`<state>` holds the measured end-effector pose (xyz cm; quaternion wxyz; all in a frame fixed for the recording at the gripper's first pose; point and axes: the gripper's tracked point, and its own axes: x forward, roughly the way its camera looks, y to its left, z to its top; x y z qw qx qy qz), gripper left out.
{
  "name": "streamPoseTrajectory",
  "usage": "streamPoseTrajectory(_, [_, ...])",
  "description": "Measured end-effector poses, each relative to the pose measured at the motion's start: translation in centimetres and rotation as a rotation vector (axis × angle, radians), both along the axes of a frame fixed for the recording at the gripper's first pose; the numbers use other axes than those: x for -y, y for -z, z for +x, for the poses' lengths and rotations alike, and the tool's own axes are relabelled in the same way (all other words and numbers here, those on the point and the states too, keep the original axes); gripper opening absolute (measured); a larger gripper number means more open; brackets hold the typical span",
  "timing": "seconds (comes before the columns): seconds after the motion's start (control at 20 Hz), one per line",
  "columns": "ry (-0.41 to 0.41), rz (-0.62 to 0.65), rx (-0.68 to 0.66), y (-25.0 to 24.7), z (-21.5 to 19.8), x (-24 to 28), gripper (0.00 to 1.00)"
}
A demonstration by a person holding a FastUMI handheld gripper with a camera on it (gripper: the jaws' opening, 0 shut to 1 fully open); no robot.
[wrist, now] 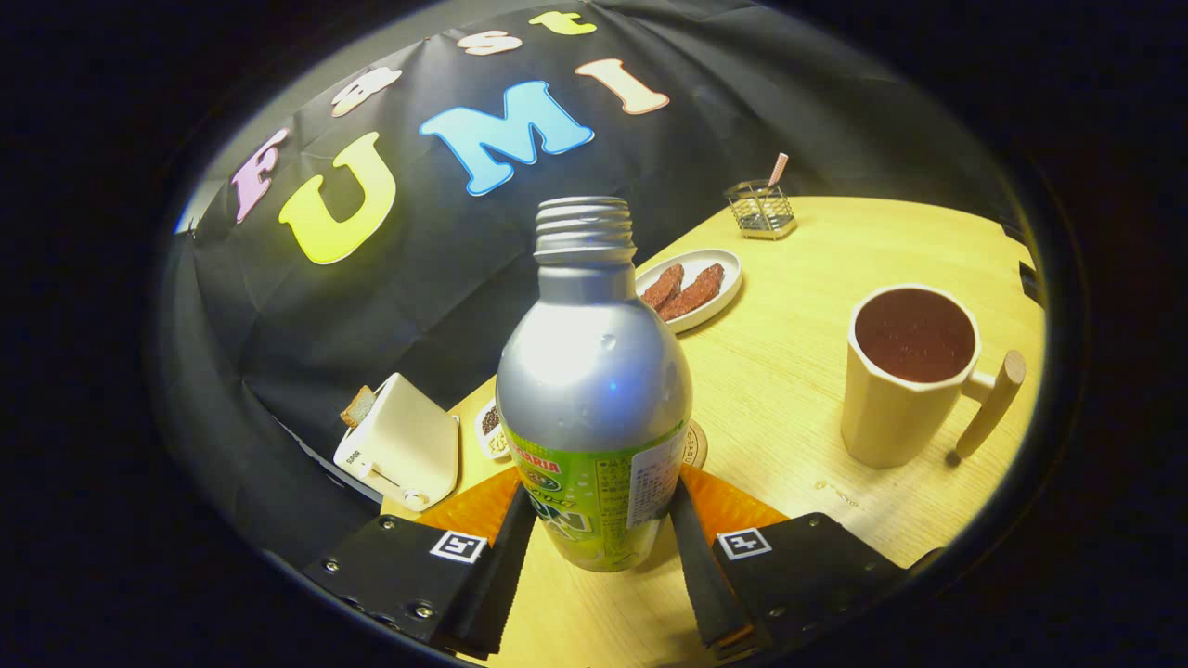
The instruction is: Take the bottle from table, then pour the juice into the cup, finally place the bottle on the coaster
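At lower left a toaster (401, 447) sits on the bench (798, 371), at centre the tool (599, 538) is clenched on the uncapped bottle (594, 390), a coaster (694, 445) just behind it, and at right stands the full cup (905, 376).

Wooden table (789, 371) with cup (905, 380), plate (696, 286), toaster (401, 445), wire holder (761, 210), coaster (694, 445).
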<state>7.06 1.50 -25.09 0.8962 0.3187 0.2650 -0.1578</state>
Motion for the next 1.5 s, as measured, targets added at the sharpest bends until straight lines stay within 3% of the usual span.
streamPoseTrajectory(0.65, [-0.055, -0.281, -0.012, 2.2, 5.6, 2.0, 0.76])
streamPoseTrajectory(1.5, [-0.124, -0.415, -0.026, 4.5, 7.6, 3.8, 0.79])
